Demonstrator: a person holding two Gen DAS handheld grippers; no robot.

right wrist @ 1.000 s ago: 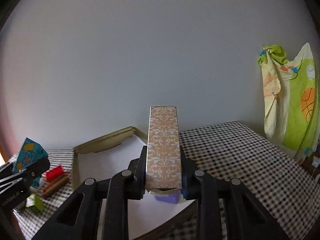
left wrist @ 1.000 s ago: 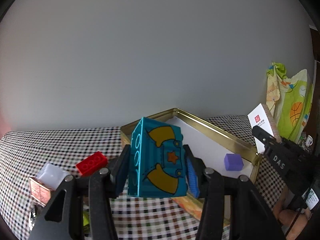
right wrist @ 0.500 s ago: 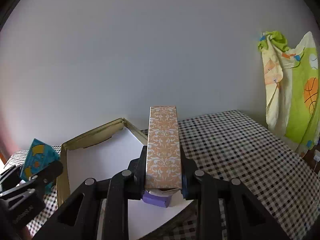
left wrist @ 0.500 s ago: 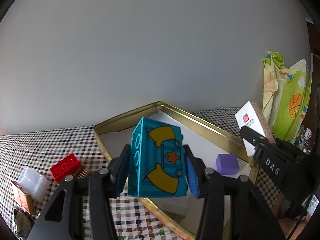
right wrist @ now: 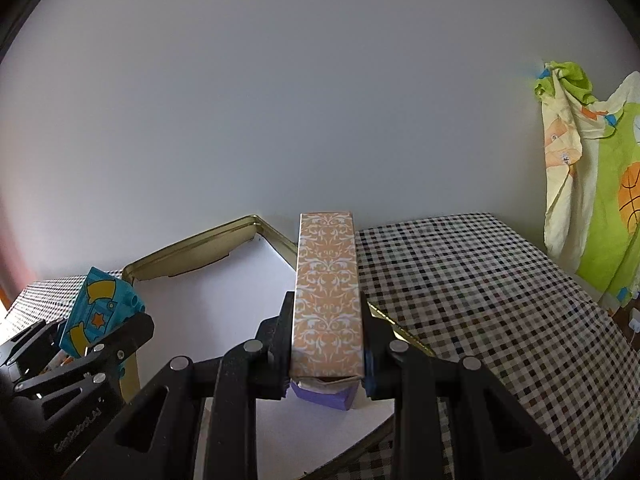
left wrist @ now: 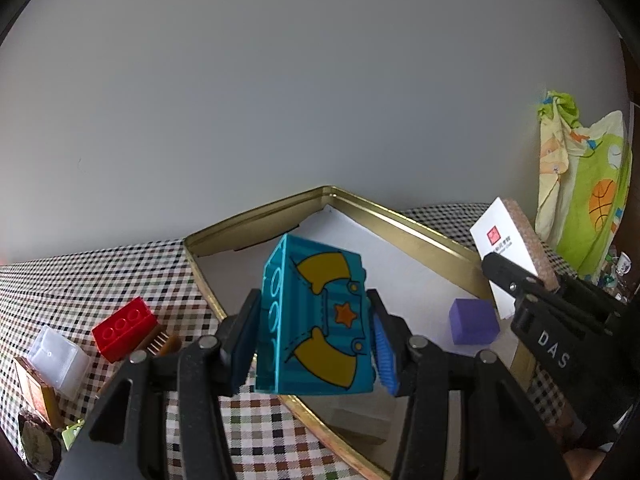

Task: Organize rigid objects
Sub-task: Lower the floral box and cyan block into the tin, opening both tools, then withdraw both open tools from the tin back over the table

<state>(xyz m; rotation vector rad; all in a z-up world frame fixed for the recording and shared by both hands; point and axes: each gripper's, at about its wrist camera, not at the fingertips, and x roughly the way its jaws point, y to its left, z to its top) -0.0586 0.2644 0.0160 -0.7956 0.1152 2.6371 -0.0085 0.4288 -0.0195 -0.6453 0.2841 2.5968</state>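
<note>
The left claw [left wrist: 314, 338] is clamped on the teal toy block [left wrist: 316, 320], held tilted above the near rim of the gold tin tray [left wrist: 404, 226]. The right claw [right wrist: 326, 338] is closed around the patterned box [right wrist: 326, 292], carried just above the purple cube [left wrist: 473, 321] lying on the tray's white liner. On the checked bench [left wrist: 100, 272], a red brick [left wrist: 123, 328] and a clear plastic case [left wrist: 60, 356] are left outside the tray. A collision between the two claws is judged likely over so tight a tray. The box could be set on the cube and tip; the tilted block may roll if released.
</note>
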